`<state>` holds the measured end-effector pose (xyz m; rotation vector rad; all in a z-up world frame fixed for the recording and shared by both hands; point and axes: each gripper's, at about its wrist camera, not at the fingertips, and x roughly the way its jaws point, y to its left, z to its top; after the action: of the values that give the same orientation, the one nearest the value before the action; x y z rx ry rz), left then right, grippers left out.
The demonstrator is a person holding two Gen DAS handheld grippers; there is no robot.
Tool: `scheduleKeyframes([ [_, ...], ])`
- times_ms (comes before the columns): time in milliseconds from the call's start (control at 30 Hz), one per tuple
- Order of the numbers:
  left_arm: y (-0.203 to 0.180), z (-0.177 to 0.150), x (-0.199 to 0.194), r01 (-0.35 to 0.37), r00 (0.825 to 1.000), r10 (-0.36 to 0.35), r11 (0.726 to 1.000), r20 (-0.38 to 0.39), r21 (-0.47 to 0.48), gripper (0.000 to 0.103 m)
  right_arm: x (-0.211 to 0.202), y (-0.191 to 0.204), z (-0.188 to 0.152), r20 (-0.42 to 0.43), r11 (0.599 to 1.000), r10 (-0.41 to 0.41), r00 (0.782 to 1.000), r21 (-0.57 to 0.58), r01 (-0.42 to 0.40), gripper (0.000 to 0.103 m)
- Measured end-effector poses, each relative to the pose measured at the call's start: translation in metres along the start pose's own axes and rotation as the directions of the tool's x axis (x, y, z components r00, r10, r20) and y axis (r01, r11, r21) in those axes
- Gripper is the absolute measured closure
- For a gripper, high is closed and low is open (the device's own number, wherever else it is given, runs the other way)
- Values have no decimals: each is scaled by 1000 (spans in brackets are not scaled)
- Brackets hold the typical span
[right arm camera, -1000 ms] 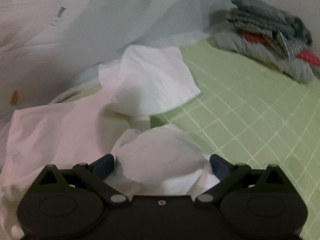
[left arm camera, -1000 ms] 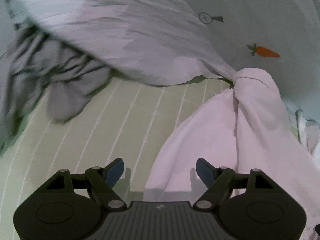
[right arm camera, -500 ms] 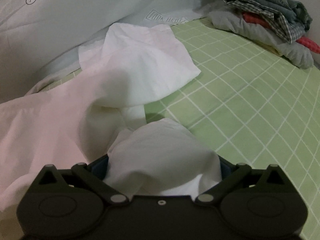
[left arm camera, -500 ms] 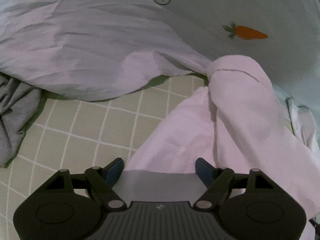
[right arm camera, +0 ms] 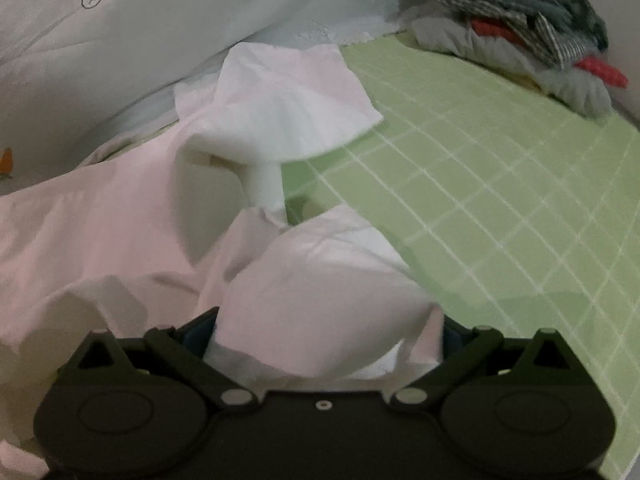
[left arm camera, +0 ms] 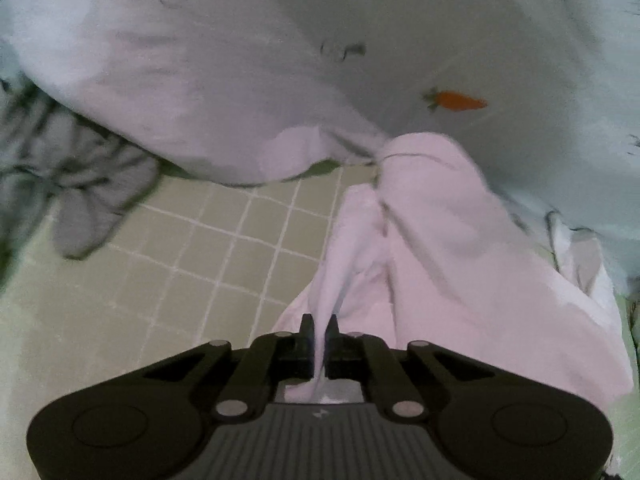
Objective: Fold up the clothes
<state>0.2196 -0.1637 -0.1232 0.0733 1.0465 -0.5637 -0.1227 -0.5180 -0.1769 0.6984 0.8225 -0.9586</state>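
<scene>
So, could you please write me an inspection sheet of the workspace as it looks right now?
Surface: green checked sheet, bare on the right.
Job's things: pale pink garment, crumpled, partly bunched.
Clutter: grey garment at left; pile of clothes at the far corner.
Grippers: left gripper shut on a fold of the pale pink garment; right gripper wide apart, cloth heaped between, not visibly pinched.
Cables: nothing seen.
Surroundings: pale duvet with a carrot print behind.
</scene>
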Motion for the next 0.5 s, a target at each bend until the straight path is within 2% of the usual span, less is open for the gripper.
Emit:
scheduleKeyframes([
  [133, 2, -35, -59, -114, 989, 111, 993, 99, 28, 99, -8, -13, -15, 2, 999, 32, 999, -1, -32, 0],
  [200, 11, -53, -89, -175, 975, 171, 984, 141, 15, 98, -11, -15, -21, 0, 999, 37, 999, -19, -37, 0],
  [267, 29, -72, -117, -234, 958, 237, 971, 161, -42, 98, -14, -16, -27, -3, 998, 41, 999, -39, -41, 0],
  [367, 59, -101, -150, -324, 927, 343, 936, 154, -139, 98, -18, -17, -32, -7, 997, 49, 999, -64, -50, 0],
  [500, 101, -139, -168, -379, 908, 413, 881, 71, -284, 98, -21, -21, -37, -8, 994, 61, 998, -89, -61, 0],
])
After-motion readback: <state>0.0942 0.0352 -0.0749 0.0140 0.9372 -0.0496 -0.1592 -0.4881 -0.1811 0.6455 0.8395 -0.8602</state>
